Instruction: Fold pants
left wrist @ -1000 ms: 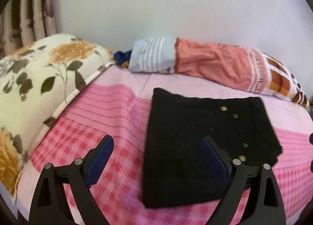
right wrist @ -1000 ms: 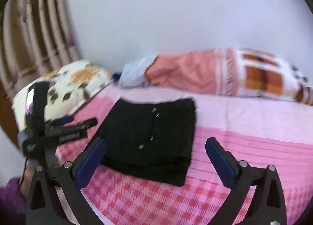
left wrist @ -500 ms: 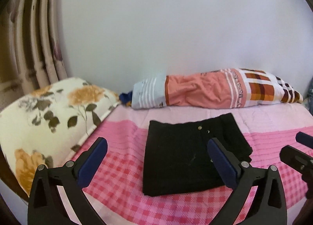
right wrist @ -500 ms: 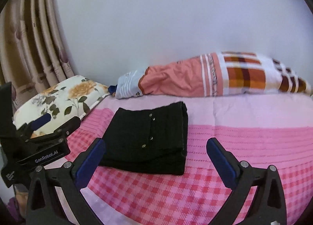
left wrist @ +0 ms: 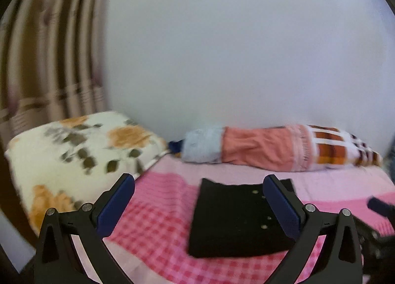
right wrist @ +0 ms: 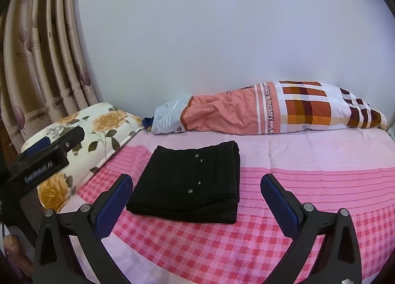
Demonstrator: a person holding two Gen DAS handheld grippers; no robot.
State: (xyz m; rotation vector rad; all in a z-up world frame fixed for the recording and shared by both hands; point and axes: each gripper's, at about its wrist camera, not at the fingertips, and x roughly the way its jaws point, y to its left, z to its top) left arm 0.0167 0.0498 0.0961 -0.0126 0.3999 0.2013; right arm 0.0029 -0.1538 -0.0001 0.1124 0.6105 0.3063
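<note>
jaws: both wide, empty | left gripper (left wrist: pixel 198 201) backed off, higher than before | pants (right wrist: pixel 190 182) folded, unmoved

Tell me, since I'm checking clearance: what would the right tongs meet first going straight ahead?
Probably the folded black pants on the pink bedspread; the open right tongs point down toward them, though depth is unclear.

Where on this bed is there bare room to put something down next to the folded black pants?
Bare pink checked bedspread lies right of the folded black pants and in front of them. Crowded: the floral pillow on the left, the orange plaid bolster along the wall.
</note>
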